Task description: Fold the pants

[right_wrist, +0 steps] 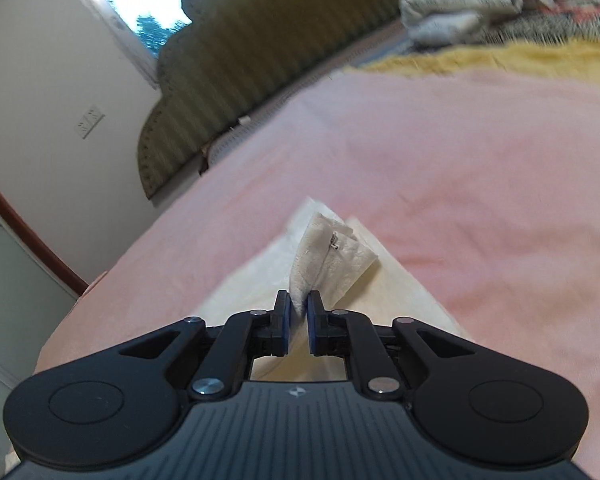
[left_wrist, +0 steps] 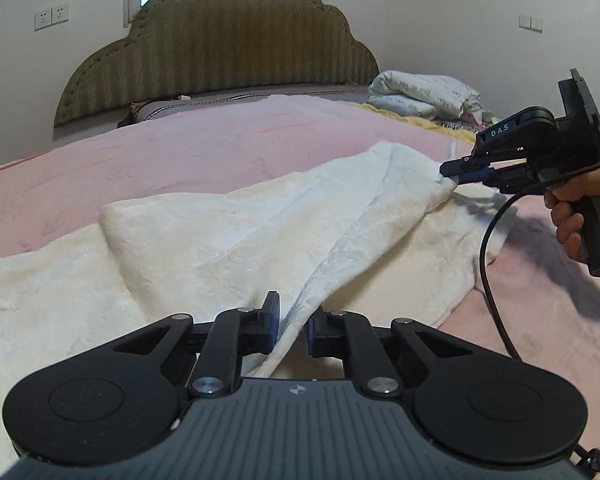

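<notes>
We pinch the white fleece pants (left_wrist: 228, 240) in both grippers. The left gripper (left_wrist: 293, 330) clamps a raised fold; the right gripper (left_wrist: 450, 170), at two o'clock, grips the far corner.

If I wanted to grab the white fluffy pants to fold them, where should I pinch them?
Pinch the white pants at an end edge, coming in low and flat along the pink blanket. That is how the right gripper holds a thin corner, and the left gripper holds a raised fold. The middle is wide, floppy fabric, probably too bulky to pinch neatly.
</notes>
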### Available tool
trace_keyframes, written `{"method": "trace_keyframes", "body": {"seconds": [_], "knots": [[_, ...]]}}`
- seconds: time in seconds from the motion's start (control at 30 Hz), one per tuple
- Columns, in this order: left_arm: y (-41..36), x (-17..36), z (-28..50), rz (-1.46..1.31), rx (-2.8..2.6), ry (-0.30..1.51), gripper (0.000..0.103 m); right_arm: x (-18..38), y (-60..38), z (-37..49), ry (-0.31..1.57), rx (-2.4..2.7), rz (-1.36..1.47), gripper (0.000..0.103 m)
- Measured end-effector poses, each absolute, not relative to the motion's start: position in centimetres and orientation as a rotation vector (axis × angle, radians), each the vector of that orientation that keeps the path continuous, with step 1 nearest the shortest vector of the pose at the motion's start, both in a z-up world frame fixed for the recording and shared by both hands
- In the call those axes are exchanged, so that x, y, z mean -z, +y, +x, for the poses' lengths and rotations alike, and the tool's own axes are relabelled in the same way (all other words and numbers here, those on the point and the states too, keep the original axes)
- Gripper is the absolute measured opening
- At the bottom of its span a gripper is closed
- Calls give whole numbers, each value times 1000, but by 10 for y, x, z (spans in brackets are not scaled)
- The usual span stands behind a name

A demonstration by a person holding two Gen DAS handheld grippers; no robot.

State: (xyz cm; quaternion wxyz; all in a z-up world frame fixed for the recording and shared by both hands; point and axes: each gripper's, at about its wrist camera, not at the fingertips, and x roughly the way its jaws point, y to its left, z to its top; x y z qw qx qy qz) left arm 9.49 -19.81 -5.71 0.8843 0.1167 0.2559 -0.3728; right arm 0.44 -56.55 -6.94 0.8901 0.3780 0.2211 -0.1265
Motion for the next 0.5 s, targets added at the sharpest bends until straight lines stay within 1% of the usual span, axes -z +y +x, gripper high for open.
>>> {"method": "trace_keyframes", "body": {"seconds": [0.03, 0.1, 0.17, 0.23, 0.27, 0.3, 0.33, 0.4, 0.5], "knots": [[-198, 57, 95, 246, 773, 532, 24, 76, -569, 5, 461, 259, 827, 14], [-199, 60, 96, 254, 768, 533, 26, 92, -577, 5, 449, 241, 935, 27], [-200, 60, 96, 268, 761, 532, 26, 100, -581, 9, 401, 221, 1004, 29], [-202, 60, 97, 278, 757, 526, 25, 101, -583, 18, 387, 208, 1012, 29], [-201, 60, 97, 276, 750, 524, 17, 101, -583, 23, 383, 205, 1009, 27], [-200, 58, 99, 266, 744, 523, 14, 99, -583, 26, 376, 202, 1004, 14], [-197, 56, 98, 248, 739, 519, 13, 94, -583, 27, 365, 205, 986, 8], [-190, 49, 94, 220, 743, 494, 12, 79, -580, 20, 311, 203, 933, 7], [-186, 40, 79, 263, 792, 448, 12, 57, -575, -7, 269, 209, 830, 7]]}}
